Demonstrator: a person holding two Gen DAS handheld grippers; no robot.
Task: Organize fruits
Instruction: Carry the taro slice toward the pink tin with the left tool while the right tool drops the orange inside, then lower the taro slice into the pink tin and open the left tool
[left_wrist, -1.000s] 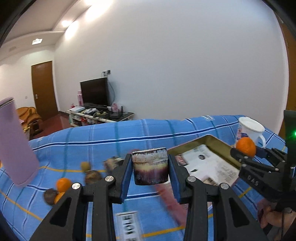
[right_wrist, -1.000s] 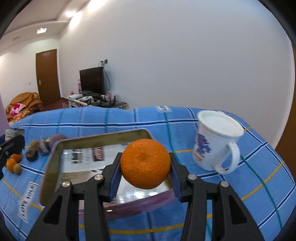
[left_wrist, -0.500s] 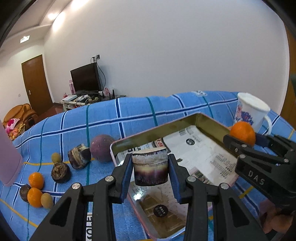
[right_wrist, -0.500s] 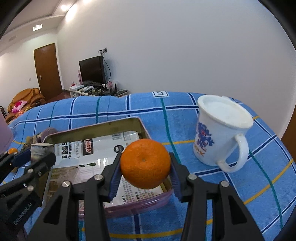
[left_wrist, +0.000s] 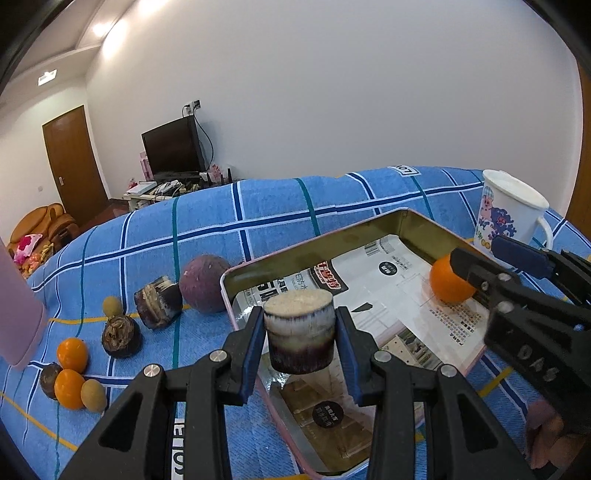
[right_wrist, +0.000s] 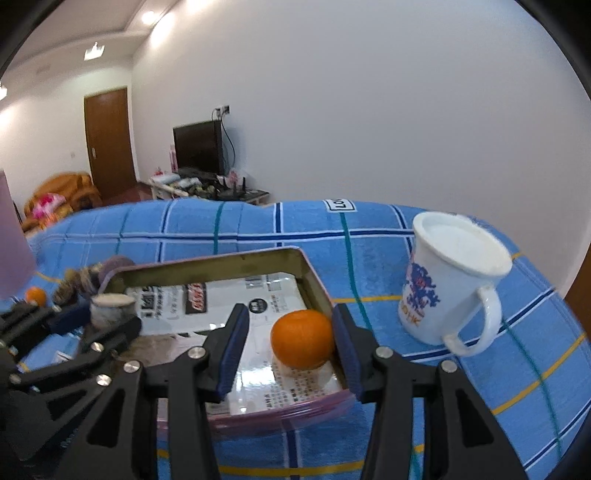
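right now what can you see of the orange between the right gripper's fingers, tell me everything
The orange is a small, round mandarin with bright, dimpled peel, whole and unpeeled. It sits in the metal tray, near its right wall, on the printed sheet lining the floor. The right gripper straddles it; its jaws have just been opening. The left pad stands clear with a visible gap; the right pad is close against its side, contact unclear. In the left wrist view the same orange is half hidden behind the gripper's finger.

You are wielding two black grippers (left_wrist: 300, 350) (right_wrist: 291, 350), each showing blue pads (left_wrist: 255, 343), silver screws (left_wrist: 153, 370) and triangular cutouts; white lettering is marking the right one's arm.
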